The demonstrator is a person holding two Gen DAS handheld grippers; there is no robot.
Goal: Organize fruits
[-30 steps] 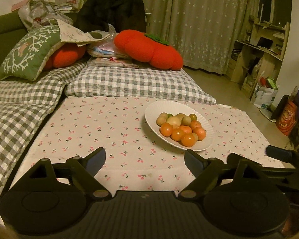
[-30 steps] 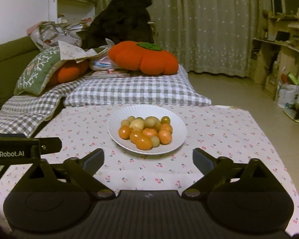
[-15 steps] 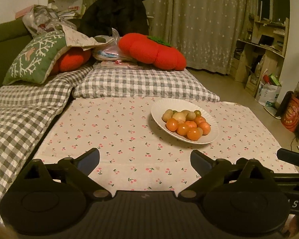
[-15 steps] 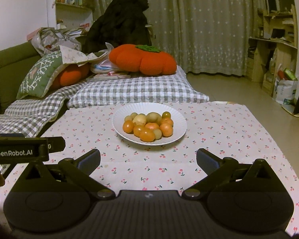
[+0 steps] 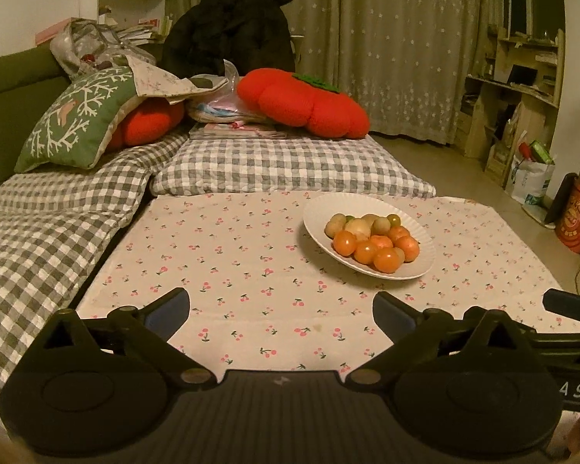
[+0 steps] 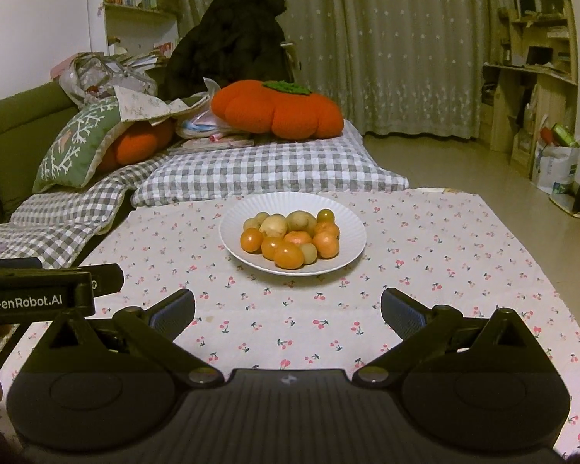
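A white ribbed plate point(image 5: 318, 214) point(image 6: 232, 234) stands on the cherry-print cloth point(image 5: 232, 263), piled with small round fruit. Orange ones point(image 5: 384, 260) point(image 6: 288, 255) lie at the near side, pale yellow-green ones point(image 5: 357, 227) point(image 6: 299, 220) at the far side. My left gripper point(image 5: 280, 303) hovers short of the plate, which lies ahead and to its right; its jaws are opening with nothing between them. My right gripper point(image 6: 288, 301) points straight at the plate from the near side, open and empty. The left gripper's body point(image 6: 38, 294) shows at the right wrist view's left edge.
Grey checked cushions point(image 5: 282, 168) border the cloth at the back and left, carrying a red tomato-shaped cushion point(image 5: 301, 104) and a green pillow point(image 5: 77, 123). The cloth's right edge point(image 6: 522, 255) drops to the floor, where bags point(image 5: 531, 178) and wooden shelves point(image 5: 522, 89) stand.
The left jaws have spread a little wider. Both views have tipped slightly, so the plate sits a bit farther off in the picture. Plate and fruit lie as before.
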